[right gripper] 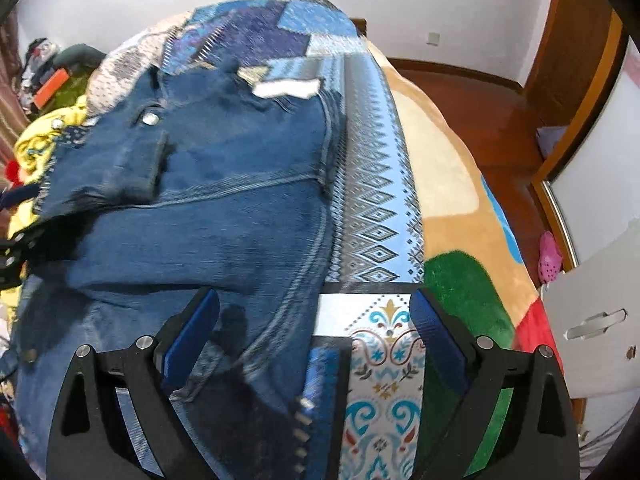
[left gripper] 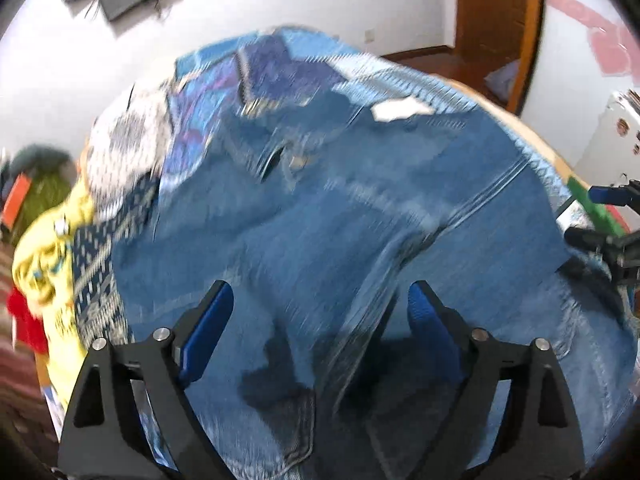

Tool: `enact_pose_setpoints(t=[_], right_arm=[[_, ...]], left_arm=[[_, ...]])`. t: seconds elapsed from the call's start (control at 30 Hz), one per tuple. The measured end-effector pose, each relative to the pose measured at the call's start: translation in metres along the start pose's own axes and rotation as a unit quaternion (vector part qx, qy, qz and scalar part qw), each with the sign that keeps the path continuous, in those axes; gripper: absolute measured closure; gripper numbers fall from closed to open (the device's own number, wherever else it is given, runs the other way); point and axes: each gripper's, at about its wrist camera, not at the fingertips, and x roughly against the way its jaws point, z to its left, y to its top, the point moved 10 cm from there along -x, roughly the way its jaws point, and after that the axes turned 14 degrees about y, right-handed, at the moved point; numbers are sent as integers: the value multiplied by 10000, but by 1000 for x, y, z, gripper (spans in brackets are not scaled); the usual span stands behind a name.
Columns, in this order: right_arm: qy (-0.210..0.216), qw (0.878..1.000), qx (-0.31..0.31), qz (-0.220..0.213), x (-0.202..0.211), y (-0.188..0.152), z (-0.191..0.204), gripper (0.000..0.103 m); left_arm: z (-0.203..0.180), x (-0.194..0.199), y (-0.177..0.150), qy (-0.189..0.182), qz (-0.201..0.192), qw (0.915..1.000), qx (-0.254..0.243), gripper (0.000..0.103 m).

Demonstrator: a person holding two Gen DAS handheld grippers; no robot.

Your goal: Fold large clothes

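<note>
Lying spread out on the bed is a big denim jacket (right gripper: pixel 208 200), sitting on top of a blue patterned blanket (right gripper: pixel 372 208) with diamond and floral prints. All places below are relative to the jacket.

Left gripper (left gripper: pixel 320 312) hangs right over the jacket's lower part, fingers (left gripper: pixel 208 332) spread wide with nothing between them, just denim underneath. The left wrist view is pretty motion-blurred, so seams and pockets are smeared there.

Right gripper (right gripper: pixel 316 320) is over the jacket's right hem edge, also wide open and holding nothing; its left finger is above denim and its right finger is above the patterned blanket and a green patch of the plush blanket (right gripper: pixel 452 208) further right. You can also spot the right gripper poking in at the far right edge of the left wrist view (left gripper: pixel 608 216).

One sleeve (right gripper: pixel 112 168) is folded across the jacket's upper left with its cuff showing, and a metal button (right gripper: pixel 150 119) sits just above it. A white label (right gripper: pixel 286 88) shows at the collar end, on the far side.

A pile of other clothes, including a yellow garment (left gripper: pixel 52 240), sits just beyond the jacket's left side. The wooden floor (right gripper: pixel 480 100) is well off to the right.
</note>
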Motion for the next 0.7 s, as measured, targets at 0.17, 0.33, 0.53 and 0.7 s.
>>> enact_pose_setpoints(t=[0.17,0.33,0.53,0.7], right_arm=[[160,9997,92,-139,7,4,14,8],[298,9993,108,-191,6,6,22,8],[374,9993,2,-72,-3,-2,21,8],[365,9993,-42,-78,0,-3,21,8]], left_arm=[[-37,-5,22,-357,-55,9975,-611,13],[-59,-38,23,-425,276,9950,-861,17],[-56,-55,25,-1007,541,9934,-81,58],[-34,-43,37,-1574,590,9830,746,78]])
